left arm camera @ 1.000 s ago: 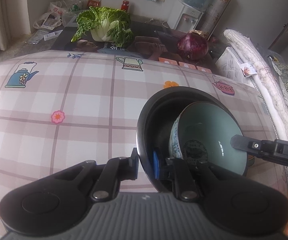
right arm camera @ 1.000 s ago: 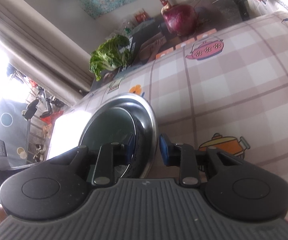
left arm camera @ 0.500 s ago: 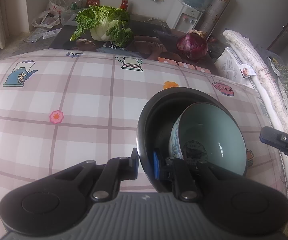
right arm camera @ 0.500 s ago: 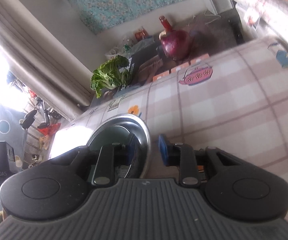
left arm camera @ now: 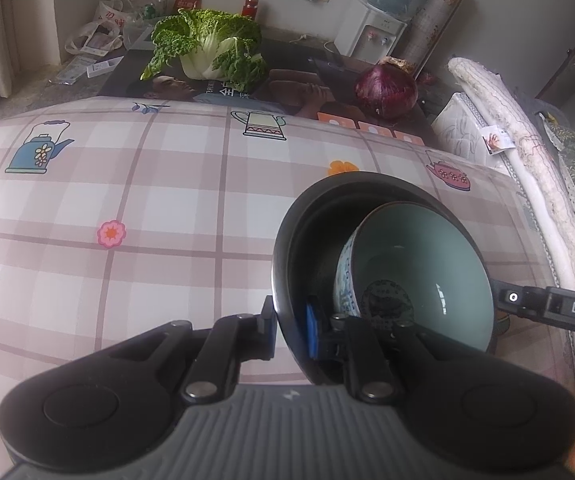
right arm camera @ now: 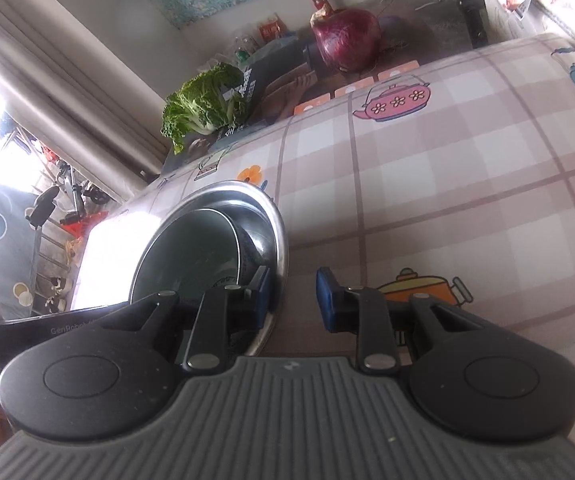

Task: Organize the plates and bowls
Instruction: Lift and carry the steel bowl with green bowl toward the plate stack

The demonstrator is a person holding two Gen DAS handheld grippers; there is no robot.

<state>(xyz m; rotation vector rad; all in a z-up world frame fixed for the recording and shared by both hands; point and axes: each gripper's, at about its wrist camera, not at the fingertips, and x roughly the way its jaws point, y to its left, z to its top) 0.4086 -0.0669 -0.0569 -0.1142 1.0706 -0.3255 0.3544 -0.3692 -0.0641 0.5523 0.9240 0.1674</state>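
A dark bowl (left arm camera: 299,248) stands tilted on the checked tablecloth (left arm camera: 127,200) with a pale green bowl (left arm camera: 427,264), blue-patterned outside, nested in it. My left gripper (left arm camera: 290,332) is shut on the dark bowl's near rim, one pad outside and one inside. One finger (left arm camera: 527,304) of my right gripper reaches in from the right to the green bowl's edge. In the right wrist view the outer bowl's rim (right arm camera: 277,232) shines like metal around the inner bowl (right arm camera: 183,264). My right gripper (right arm camera: 293,298) straddles that rim, with a gap left at the outer pad.
A cabbage (left arm camera: 207,48) and a red onion (left arm camera: 385,88) lie on a dark poster beyond the cloth's far edge. Rolled bedding (left arm camera: 527,160) runs along the right side. A water dispenser (left arm camera: 371,36) stands by the back wall. Bare cloth stretches to the left of the bowls.
My right gripper drew back from the bowls half a second ago and has come back to the rim. The left gripper and both bowls stayed put.
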